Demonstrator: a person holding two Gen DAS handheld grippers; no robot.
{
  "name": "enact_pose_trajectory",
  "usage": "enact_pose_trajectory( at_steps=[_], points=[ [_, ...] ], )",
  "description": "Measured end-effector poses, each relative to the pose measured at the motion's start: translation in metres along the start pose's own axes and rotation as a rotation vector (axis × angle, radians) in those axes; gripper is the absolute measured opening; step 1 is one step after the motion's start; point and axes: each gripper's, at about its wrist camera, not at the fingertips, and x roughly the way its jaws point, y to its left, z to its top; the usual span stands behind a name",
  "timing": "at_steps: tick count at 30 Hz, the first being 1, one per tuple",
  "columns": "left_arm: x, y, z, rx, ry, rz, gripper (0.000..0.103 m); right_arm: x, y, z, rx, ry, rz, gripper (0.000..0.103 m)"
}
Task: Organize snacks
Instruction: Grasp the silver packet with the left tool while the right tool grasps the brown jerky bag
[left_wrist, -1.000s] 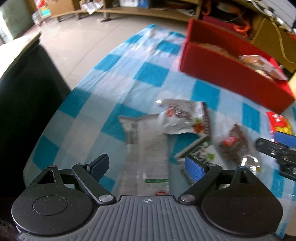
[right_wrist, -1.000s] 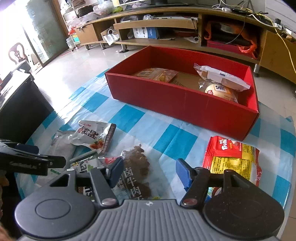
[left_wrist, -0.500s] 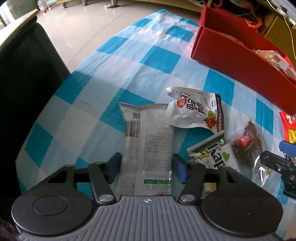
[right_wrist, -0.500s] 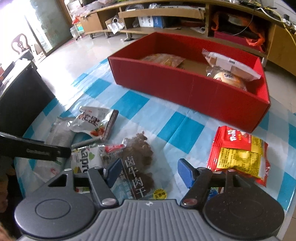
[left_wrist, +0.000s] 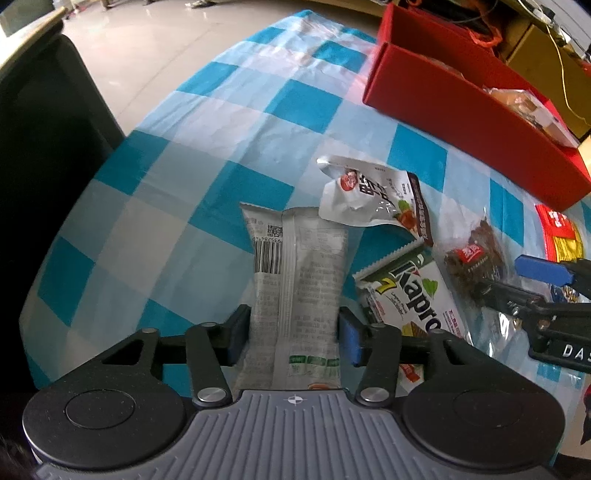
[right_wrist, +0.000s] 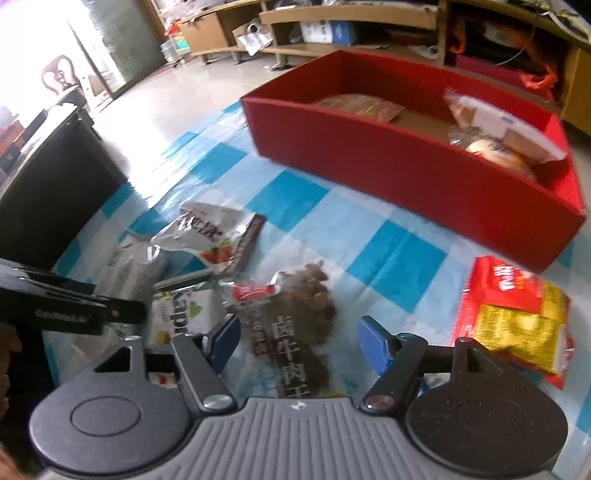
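Observation:
My left gripper (left_wrist: 293, 338) has its blue pads pressed on both sides of a long grey-white snack packet (left_wrist: 295, 273) lying on the checked cloth. My right gripper (right_wrist: 299, 341) is open, its fingers straddling a clear packet of brown dried meat (right_wrist: 295, 321). A silver pouch (left_wrist: 369, 199), a white-green Kapro packet (left_wrist: 406, 299) and a red-yellow packet (right_wrist: 513, 314) lie nearby. The red box (right_wrist: 424, 177) at the back holds several wrapped snacks.
A black chair or cabinet (left_wrist: 40, 155) stands off the table's left edge. The blue-white checked cloth (left_wrist: 229, 122) covers the table. Shelving and floor lie behind the box. The right gripper's finger (left_wrist: 539, 269) shows at the left wrist view's right edge.
My left gripper has come down over the grey-white packet and closed its pads onto it. My right gripper has moved lower and forward over the dried meat packet, still open.

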Motion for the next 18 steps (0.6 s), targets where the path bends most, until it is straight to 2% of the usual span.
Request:
enact_pose_trajectory(
  at_steps=[1, 3, 8, 11, 13, 14, 15, 18],
  points=[
    [0.0, -0.002, 0.0, 0.006, -0.001, -0.001, 0.068, 0.004, 0.001, 0.0, -0.004, 0.009, 0.0, 0.079],
    [0.002, -0.004, -0.001, 0.015, -0.002, 0.007, 0.076, 0.01, 0.007, -0.001, -0.043, 0.004, -0.033, 0.082],
    [0.005, -0.013, -0.004, 0.055, -0.008, 0.047, 0.078, 0.02, 0.017, -0.002, -0.101, -0.015, -0.073, 0.095],
    [0.007, -0.012, -0.004, 0.062, -0.015, 0.089, 0.089, 0.024, 0.019, -0.006, -0.141, -0.032, -0.084, 0.101],
    [0.01, -0.003, -0.002, 0.023, -0.003, 0.063, 0.089, 0.023, 0.016, -0.005, -0.134, -0.037, -0.063, 0.099],
    [0.008, -0.003, -0.002, 0.021, -0.005, 0.065, 0.086, 0.021, 0.015, -0.005, -0.126, -0.042, -0.066, 0.091],
    [0.008, -0.003, -0.003, 0.029, -0.006, 0.07, 0.086, 0.017, 0.015, -0.005, -0.127, -0.045, -0.086, 0.088],
    [0.005, -0.005, -0.005, 0.038, -0.004, 0.059, 0.08, 0.006, 0.008, -0.009, -0.066, -0.048, -0.068, 0.078]
  ],
)
